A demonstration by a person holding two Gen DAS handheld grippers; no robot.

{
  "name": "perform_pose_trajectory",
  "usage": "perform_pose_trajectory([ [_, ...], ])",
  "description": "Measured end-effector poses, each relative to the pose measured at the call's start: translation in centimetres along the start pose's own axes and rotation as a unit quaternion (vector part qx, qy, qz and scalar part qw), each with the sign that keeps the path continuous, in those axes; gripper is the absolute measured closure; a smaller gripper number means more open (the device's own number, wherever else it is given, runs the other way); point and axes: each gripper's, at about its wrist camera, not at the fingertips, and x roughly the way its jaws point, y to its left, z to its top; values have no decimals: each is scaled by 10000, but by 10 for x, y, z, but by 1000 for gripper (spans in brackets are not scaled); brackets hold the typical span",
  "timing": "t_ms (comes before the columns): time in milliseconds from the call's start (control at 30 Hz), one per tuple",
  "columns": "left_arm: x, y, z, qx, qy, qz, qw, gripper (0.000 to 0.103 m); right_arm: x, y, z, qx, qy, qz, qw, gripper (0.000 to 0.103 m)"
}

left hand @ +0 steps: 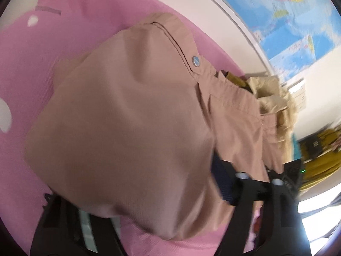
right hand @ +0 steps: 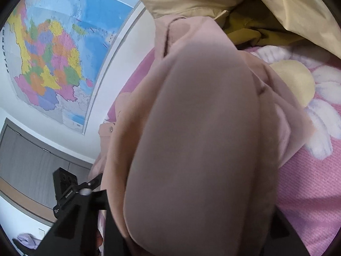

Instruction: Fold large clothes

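A large dusty-pink garment (left hand: 119, 115) with a metal snap button (left hand: 196, 60) lies bunched over a pink flowered bed cover (left hand: 53, 42). In the left wrist view it drapes over my left gripper (left hand: 170, 224), whose fingers are mostly hidden under the cloth. In the right wrist view the same garment (right hand: 191, 149) hangs over my right gripper (right hand: 191, 241) and hides its fingertips; the cloth seems held up. The other gripper's black body (right hand: 70, 194) shows at lower left.
A pale yellow garment (right hand: 213, 0) and a mustard one (right hand: 251, 29) are piled on the bed beyond. A wall map (right hand: 53, 53) hangs on the white wall. Grey cabinet doors (right hand: 32, 160) stand at left. The bed cover (right hand: 309, 170) shows white flowers.
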Motion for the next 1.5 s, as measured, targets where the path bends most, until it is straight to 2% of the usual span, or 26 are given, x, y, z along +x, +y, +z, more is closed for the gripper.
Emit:
perform_pose_trajectory([
  [67, 0, 1, 0, 10, 4, -2, 10000, 65, -2, -1, 0, 2, -10, 103, 9999, 79],
  [167, -7, 0, 2, 7, -77, -52, 10000, 77, -6, 10, -2, -271, -45, 93, 9996, 83],
  [267, -16, -12, 2, 256, -237, -43, 9994, 81, -11, 27, -2, -553, -98, 157, 9983, 84],
  [333, -24, -17, 3, 355, -306, -107, 9988, 83, -15, 41, -3, -882, -149, 62, 9960, 84],
  [500, -40, -21, 13, 533, -407, -117, 9977, 84, -22, 64, -2, -1242, -229, 15, 9920, 85],
  [733, -73, -19, 32, 659, -722, -63, 9952, 85, -22, 111, 12, -1716, -282, 280, 9844, 85],
  [933, -107, -9, 57, 708, -1082, 186, 9914, 89, -6, 158, 29, -2121, -277, 499, 9756, 85],
  [1200, -153, 14, 102, 648, -1630, 727, 9818, 90, 45, 221, 54, -2366, 11, 862, 9678, 86],
  [1500, -206, 62, 153, 372, -2281, 1414, 9626, 90, 120, 294, 63, -2552, 274, 1333, 9573, 86],
])
